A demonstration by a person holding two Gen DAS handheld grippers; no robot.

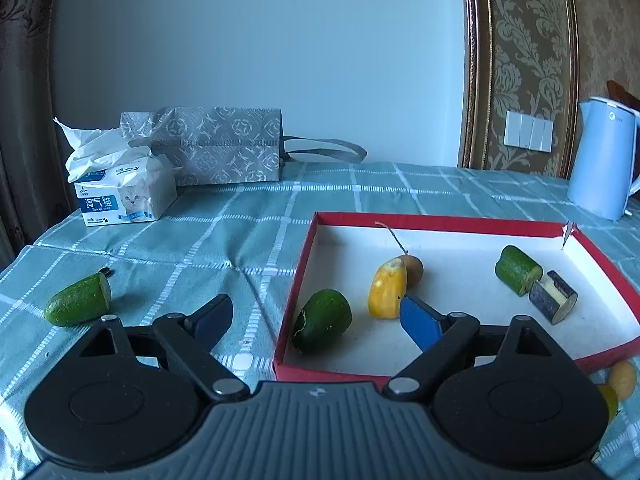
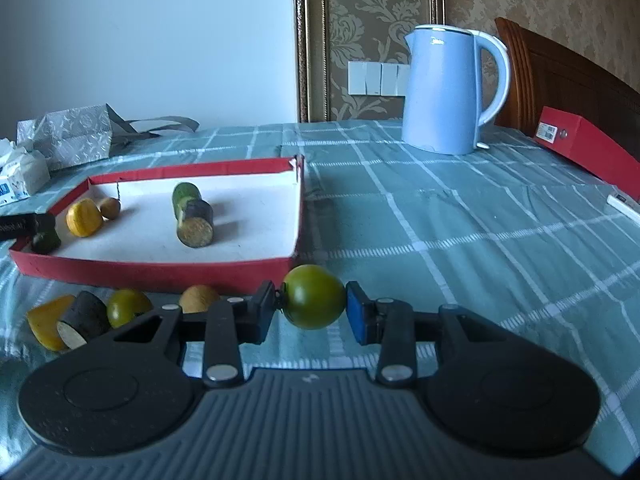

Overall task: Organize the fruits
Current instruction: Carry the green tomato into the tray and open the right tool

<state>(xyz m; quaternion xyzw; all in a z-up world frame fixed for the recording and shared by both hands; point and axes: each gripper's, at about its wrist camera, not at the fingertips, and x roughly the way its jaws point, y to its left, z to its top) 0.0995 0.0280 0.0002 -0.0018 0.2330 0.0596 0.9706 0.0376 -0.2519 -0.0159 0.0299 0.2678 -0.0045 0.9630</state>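
A red box with a white floor [image 1: 440, 222] holds a dark green fruit piece [image 1: 322, 314], a yellow piece [image 1: 387, 288], a small brown fruit [image 1: 416, 268], a green cucumber chunk [image 1: 518, 274] and a dark chunk [image 1: 554, 296]. My left gripper [image 1: 316, 320] is open at the box's near left corner. The dark green piece lies between its fingers, untouched. Another green piece [image 1: 78, 300] lies on the cloth to the left. My right gripper [image 2: 312, 312] is shut on a round green fruit [image 2: 314, 296] just in front of the box [image 2: 160, 268].
On the cloth before the box lie a yellow piece [image 2: 46, 322], a dark chunk [image 2: 86, 316], a round green fruit [image 2: 128, 306] and a brown fruit [image 2: 198, 298]. A blue kettle [image 2: 444, 92], a tissue pack [image 1: 124, 192], a grey bag [image 1: 216, 148] and a red carton [image 2: 580, 140] stand farther back.
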